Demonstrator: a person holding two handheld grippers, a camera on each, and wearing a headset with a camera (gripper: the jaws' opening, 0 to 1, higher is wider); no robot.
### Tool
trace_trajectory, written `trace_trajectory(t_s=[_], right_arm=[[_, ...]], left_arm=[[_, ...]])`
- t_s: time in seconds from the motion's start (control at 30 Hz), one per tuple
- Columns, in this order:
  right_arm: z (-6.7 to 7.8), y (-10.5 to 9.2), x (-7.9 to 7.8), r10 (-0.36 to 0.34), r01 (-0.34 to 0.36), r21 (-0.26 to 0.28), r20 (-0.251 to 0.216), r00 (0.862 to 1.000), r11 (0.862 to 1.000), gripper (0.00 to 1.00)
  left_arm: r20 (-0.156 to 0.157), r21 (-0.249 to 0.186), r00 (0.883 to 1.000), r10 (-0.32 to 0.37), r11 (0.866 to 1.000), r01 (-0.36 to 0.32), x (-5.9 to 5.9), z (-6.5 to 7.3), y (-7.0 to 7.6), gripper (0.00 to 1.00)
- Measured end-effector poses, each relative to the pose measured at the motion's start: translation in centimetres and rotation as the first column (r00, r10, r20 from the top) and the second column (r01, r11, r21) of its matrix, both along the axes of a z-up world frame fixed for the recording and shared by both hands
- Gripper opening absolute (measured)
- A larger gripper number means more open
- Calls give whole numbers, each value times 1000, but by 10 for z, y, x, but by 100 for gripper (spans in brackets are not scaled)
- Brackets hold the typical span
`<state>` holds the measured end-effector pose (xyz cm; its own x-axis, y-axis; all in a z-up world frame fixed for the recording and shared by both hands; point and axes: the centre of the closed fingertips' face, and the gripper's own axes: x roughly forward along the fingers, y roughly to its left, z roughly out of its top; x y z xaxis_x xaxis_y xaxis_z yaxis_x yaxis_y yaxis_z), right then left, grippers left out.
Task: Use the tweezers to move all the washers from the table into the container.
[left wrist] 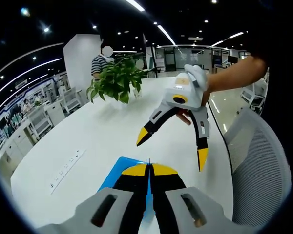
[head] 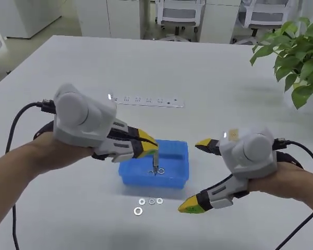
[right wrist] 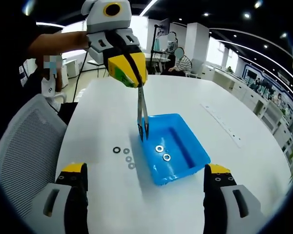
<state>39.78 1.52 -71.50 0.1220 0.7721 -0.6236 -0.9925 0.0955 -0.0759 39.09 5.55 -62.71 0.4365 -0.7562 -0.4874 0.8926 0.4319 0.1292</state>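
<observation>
Left hand-held gripper (head: 148, 143) is clenched tight, yellow tips pressed together on one pair of slim metal tweezers (right wrist: 141, 112). The tweezers hang almost straight down from those tips, with their points just inside the near-left part of the blue rectangular plastic container (head: 154, 180). Whether a washer is pinched at the points, I cannot tell; it's too small to make out.

Count inside the container: two small silver ring washers (right wrist: 159, 148) lying flat on the blue floor, close to each other, just beside the tweezer points.

Count on the white counter (head: 68, 219): four more small ring washers (head: 151, 201), out in front of the container's near wall. Three sit in a tight row and the fourth lies just off it, toward the person. In the right gripper view one of the four looks darker than the rest.

Right hand-held gripper (head: 191, 175) is released, black-and-yellow jaws spread wide and grasping nothing. It hovers off the container's right side, apart from it. The left gripper view shows the same wide fork of its jaws.

Further back there's one long white power strip (head: 146, 100) lying flat on the counter; its markings are too small to read. One leafy green plant (head: 297, 52) stands at the far right corner, and two grey office chairs (head: 180, 13) sit beyond the far edge.
</observation>
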Motion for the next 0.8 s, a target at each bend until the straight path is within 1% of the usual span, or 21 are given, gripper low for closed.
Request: trace_trajectory(t_s=[0.17, 0.57, 0.63, 0.73, 0.8], right_arm=[[-4, 1, -7, 14, -14, 7, -5, 1000, 1000, 99], [-9, 2, -16, 39, -39, 3, -7, 999, 999, 97], [-10, 3, -18, 47, -47, 3, -7, 999, 999, 95], [-12, 4, -20, 64, -64, 1, -5, 998, 998, 91], [-12, 6, -24, 81, -81, 9, -10, 997, 997, 88]], left_arm=[[-8, -5, 1000, -10, 1000, 10, -5, -4, -4, 5], [-18, -9, 999, -33, 999, 33, -15, -17, -10, 5], [-19, -17, 999, -41, 999, 41, -16, -19, -11, 5], [-24, -15, 999, -46, 999, 46, -18, -24, -13, 5], [-27, -15, 998, -51, 999, 51, -19, -27, -14, 5]])
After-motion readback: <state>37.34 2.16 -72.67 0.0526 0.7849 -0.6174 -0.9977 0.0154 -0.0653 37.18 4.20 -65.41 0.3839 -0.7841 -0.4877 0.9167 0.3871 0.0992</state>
